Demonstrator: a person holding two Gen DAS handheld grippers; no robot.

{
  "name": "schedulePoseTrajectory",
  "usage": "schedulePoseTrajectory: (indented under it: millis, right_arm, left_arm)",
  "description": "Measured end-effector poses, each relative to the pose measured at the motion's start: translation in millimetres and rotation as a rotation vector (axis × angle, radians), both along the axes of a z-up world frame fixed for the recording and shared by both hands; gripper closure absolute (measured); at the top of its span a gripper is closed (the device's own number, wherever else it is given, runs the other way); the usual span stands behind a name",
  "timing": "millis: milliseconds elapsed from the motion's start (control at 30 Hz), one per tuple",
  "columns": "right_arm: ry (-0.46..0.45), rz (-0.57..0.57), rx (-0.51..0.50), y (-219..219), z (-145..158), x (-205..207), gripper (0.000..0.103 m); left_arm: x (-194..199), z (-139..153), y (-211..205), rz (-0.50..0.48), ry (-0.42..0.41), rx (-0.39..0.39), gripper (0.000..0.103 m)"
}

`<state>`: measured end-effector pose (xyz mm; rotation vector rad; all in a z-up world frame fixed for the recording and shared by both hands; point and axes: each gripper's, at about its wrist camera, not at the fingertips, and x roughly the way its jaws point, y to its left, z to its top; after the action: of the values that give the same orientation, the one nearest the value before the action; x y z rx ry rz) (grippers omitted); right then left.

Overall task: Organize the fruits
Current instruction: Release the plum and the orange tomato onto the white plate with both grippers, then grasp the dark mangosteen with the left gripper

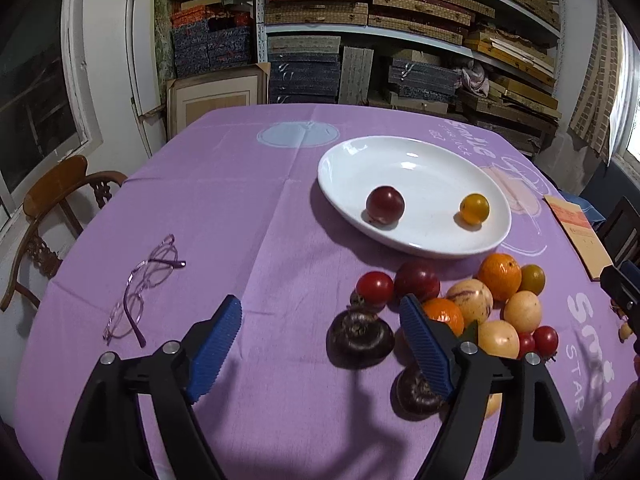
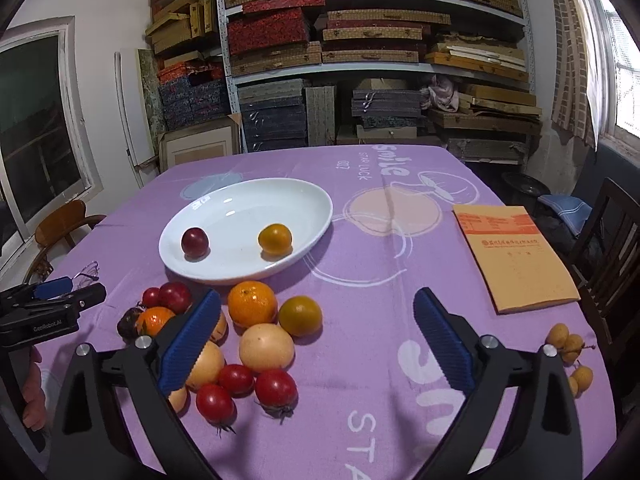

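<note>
In the left wrist view, the left tool fills the bottom of the frame, spread wide with nothing between its blue pads. A dark water chestnut lies just beyond the gap, lower centre, and a second one sits partly under the right-hand pad. Beyond them, centre right, is the fruit pile: a red tomato, a dark red plum, two oranges, pale yellow fruits and small cherry tomatoes, packed close together on the purple bench. Glasses lie at left of frame, well apart from the fruit.

In the right wrist view, the right tool is also wide open and holds nothing. Three cherry tomatoes lie at lower centre, just beside a pale round fruit. Behind them sit an orange and a greenish-yellow fruit. A few small longans are at lower right, apart from the pile. A tan booklet lies at right of frame.

Farther back, the white plate holds a plum and a small yellow-orange fruit, set apart from each other. Shelves stacked with boxes fill the top of the frame.
</note>
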<state>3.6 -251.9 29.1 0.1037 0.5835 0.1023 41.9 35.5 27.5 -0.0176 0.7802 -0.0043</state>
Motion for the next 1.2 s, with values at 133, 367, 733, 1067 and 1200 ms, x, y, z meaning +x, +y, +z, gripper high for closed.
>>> schedulePoseTrajectory:
  millis: [133, 367, 733, 1067, 1200]
  right_arm:
    - [0.042, 0.004, 0.007, 1.4, -21.4, -9.3, 0.007]
    - [0.038, 0.013, 0.008, 0.9, -24.8, -11.8, 0.004]
    - [0.045, -0.004, 0.045, -11.2, -24.9, -4.4, 0.004]
    - [0.051, -0.011, 0.053, -13.7, -29.3, -1.7, 0.004]
    - [0.049, -0.016, 0.063, -15.7, -30.2, -1.6, 0.004]
  left_arm:
    - [-10.6, -12.7, 6.8, -0.002, 0.039, -0.056, 0.019]
    - [-4.5, -25.1, 2.9, 0.006, 0.052, -0.007, 0.019]
    - [29.9, -39.0, -4.6, -0.037, 0.098, -0.008, 0.019]
    - [37.4, -54.2, -5.9, -0.05, 0.134, -0.008, 0.019]
    - [39.0, -56.9, -4.4, -0.053, 0.156, -0.021, 0.02]
